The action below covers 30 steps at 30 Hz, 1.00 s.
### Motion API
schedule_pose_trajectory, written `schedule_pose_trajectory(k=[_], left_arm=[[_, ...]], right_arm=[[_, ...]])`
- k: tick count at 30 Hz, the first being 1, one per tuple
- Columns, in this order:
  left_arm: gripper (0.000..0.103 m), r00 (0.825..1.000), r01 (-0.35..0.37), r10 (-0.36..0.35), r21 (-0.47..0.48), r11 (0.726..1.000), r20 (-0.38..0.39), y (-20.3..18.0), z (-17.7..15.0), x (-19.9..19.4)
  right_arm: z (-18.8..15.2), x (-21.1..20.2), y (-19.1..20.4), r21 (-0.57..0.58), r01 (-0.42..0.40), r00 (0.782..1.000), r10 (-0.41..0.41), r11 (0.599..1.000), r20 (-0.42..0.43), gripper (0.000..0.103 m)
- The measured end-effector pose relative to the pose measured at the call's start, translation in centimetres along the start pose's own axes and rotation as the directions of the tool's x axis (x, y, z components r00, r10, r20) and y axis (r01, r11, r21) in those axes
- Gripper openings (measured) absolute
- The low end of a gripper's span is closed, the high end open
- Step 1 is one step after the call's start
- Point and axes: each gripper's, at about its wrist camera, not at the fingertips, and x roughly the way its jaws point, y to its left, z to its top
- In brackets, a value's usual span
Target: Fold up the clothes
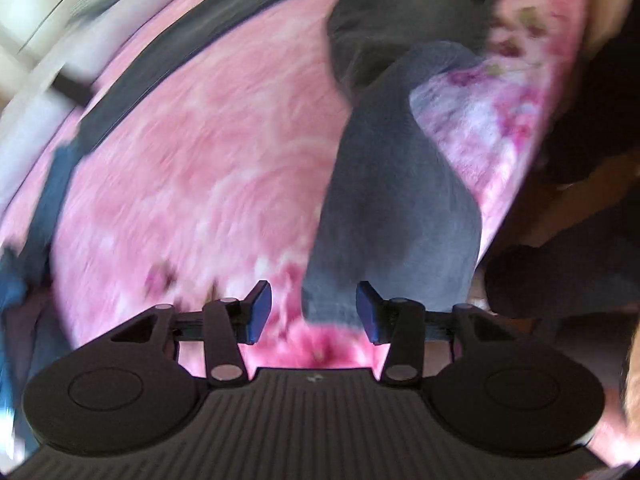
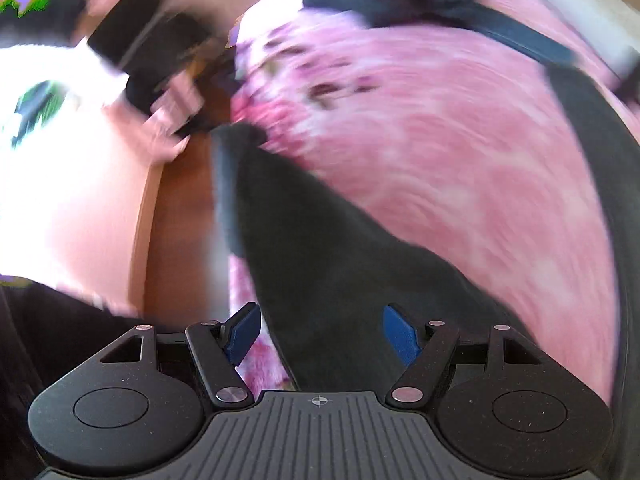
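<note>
A dark grey garment (image 1: 396, 208) lies on a pink flowered bedspread (image 1: 208, 176). In the left wrist view a long strip of it runs from the far top down to between the fingers. My left gripper (image 1: 314, 312) is open, the strip's near end lying just ahead of the gap. In the right wrist view the garment (image 2: 320, 272) looks almost black and spreads from a bunched end at centre left down between the fingers. My right gripper (image 2: 322, 334) is open over the cloth. Both views are motion-blurred.
A dark band (image 1: 168, 64) crosses the bedspread on the far side. The bed's edge and a brown floor (image 2: 180, 216) lie to the left in the right wrist view. A hand (image 2: 168, 128) holding the other gripper shows at upper left there.
</note>
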Motion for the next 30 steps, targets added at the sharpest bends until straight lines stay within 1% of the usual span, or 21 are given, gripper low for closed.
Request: schedule_pose_trajectory(k=[1, 3, 4, 5, 6, 7, 8, 11, 13, 14, 16, 17, 18, 19, 20, 21, 22, 23, 25, 27, 30], left_arm=[[0.045, 0.998, 0.062, -0.062, 0.033, 0.998, 0.019, 0.8, 0.1, 0.7], [0.044, 0.983, 0.179, -0.182, 0.099, 0.979, 0.026, 1.8, 0.4, 1.7], [0.036, 0.972, 0.230, -0.234, 0.136, 0.964, 0.019, 2.0, 0.5, 2.2], [0.025, 0.962, 0.268, -0.272, 0.178, 0.947, -0.002, 2.0, 0.6, 2.6], [0.016, 0.956, 0.290, -0.291, 0.219, 0.932, -0.029, 1.8, 0.6, 2.8], [0.000, 0.955, 0.297, -0.293, 0.249, 0.922, -0.052, 1.8, 0.7, 2.8], [0.000, 0.956, 0.292, -0.286, 0.255, 0.922, -0.063, 2.0, 0.9, 2.4], [0.000, 0.981, 0.194, -0.191, 0.167, 0.967, -0.029, 4.4, 1.8, -0.1], [0.000, 0.999, 0.050, -0.051, 0.119, 0.992, 0.000, 6.8, 2.7, -3.2], [0.000, 0.999, -0.036, 0.035, 0.111, 0.993, 0.014, 8.0, 3.2, -4.9], [0.000, 0.981, -0.192, 0.188, 0.089, 0.977, 0.045, 10.1, 4.1, -8.9], [0.000, 0.972, -0.231, 0.226, 0.079, 0.970, 0.062, 10.6, 4.5, -10.5], [0.000, 0.969, -0.239, 0.233, 0.080, 0.968, 0.075, 10.6, 4.8, -11.7], [0.000, 0.974, -0.218, 0.212, 0.087, 0.972, 0.080, 10.0, 4.9, -12.1], [0.006, 0.979, -0.192, 0.184, 0.096, 0.977, 0.083, 9.2, 5.0, -12.4], [0.012, 0.989, -0.135, 0.127, 0.116, 0.984, 0.075, 8.0, 5.0, -11.7], [0.032, 0.996, -0.072, 0.065, 0.137, 0.988, 0.058, 6.6, 4.8, -10.7], [0.046, 0.999, -0.012, 0.006, 0.162, 0.987, 0.036, 5.0, 4.7, -9.2], [0.047, 0.994, 0.107, -0.108, 0.200, 0.974, -0.005, 2.4, 4.3, -6.3], [0.048, 0.979, 0.205, -0.200, 0.225, 0.953, -0.042, 0.9, 3.9, -2.9], [0.049, 0.959, 0.283, -0.282, 0.238, 0.929, -0.042, 0.7, 3.3, 1.0]], right_arm=[[0.6, 0.7, 0.9, -0.055, 0.003, 1.000, -0.005, 0.998, -0.022, 0.071], [1.0, 1.7, 2.0, -0.131, -0.008, 0.998, 0.000, 0.991, -0.060, 0.071], [1.1, 2.1, 2.4, -0.151, -0.016, 0.997, 0.005, 0.988, -0.075, 0.071], [1.1, 2.7, 2.7, -0.168, -0.020, 0.996, 0.006, 0.986, -0.086, 0.071], [1.0, 3.4, 2.8, -0.175, -0.017, 0.996, 0.001, 0.984, -0.092, 0.071], [0.9, 4.1, 2.7, -0.178, -0.012, 0.995, -0.006, 0.984, -0.097, 0.071], [0.8, 5.1, 2.4, -0.168, 0.001, 0.994, -0.020, 0.986, -0.106, 0.071], [0.8, 6.9, 1.1, -0.127, 0.034, 0.991, -0.050, 0.991, -0.123, 0.071], [1.2, 7.2, 0.0, -0.089, 0.049, 0.990, -0.060, 0.995, -0.129, 0.071], [1.4, 7.0, -0.5, -0.077, 0.060, 0.990, -0.069, 0.995, -0.127, 0.071], [1.9, 4.5, -0.7, -0.083, 0.103, 0.992, -0.109, 0.991, -0.067, 0.071], [1.9, 3.0, -1.0, -0.056, 0.115, 0.992, -0.117, 0.992, -0.034, 0.071], [1.9, 1.8, -1.4, -0.019, 0.112, 0.994, -0.113, 0.993, -0.011, 0.071], [1.8, 0.7, -1.5, 0.014, 0.102, 0.995, -0.102, 0.995, 0.012, 0.071], [1.6, 0.0, -1.5, 0.032, 0.094, 0.995, -0.095, 0.995, 0.033, 0.071], [1.5, -0.5, -1.2, 0.033, 0.090, 0.995, -0.091, 0.995, 0.045, 0.071], [1.3, -0.8, -0.9, 0.033, 0.087, 0.994, -0.089, 0.996, 0.056, 0.071], [1.2, -1.0, -0.4, 0.028, 0.090, 0.994, -0.092, 0.996, 0.062, 0.071], [0.8, -0.7, 0.4, 0.029, 0.101, 0.992, -0.103, 0.994, 0.068, 0.072], [0.2, -0.9, 1.7, 0.042, 0.104, 0.994, -0.106, 0.994, 0.041, 0.093], [-0.5, -1.2, 3.4, 0.044, 0.118, 0.993, -0.118, 0.992, 0.000, 0.094]])
